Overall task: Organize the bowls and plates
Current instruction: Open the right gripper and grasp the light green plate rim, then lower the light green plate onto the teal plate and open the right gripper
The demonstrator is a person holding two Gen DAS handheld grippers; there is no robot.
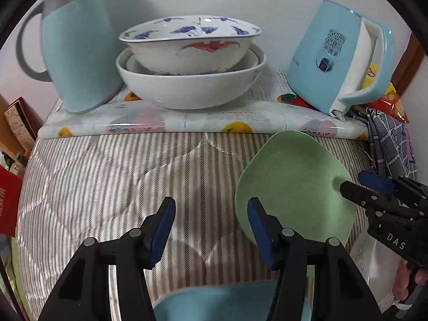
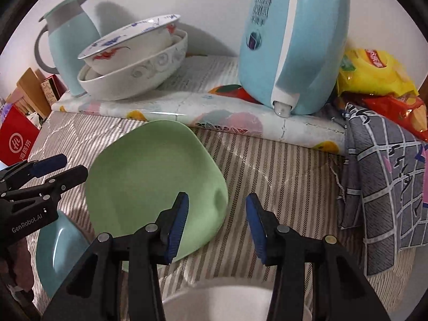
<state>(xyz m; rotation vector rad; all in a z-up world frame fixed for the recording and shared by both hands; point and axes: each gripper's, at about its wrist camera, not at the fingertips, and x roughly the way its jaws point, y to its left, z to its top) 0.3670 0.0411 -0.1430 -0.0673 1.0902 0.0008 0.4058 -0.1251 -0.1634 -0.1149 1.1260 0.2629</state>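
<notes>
A green plate lies on the striped cloth; it also shows in the right wrist view. A stack of white bowls with blue and red painting stands on the raised floral board, also in the right wrist view. A light blue dish lies by the near edge, below the left gripper, which is open and empty left of the green plate. The right gripper is open and empty over the plate's right rim. A white bowl sits under it.
A light blue jug stands left of the bowls and a light blue kettle right of them, on the floral board. Snack bags and a grey checked cloth lie at the right. Red boxes stand at the left.
</notes>
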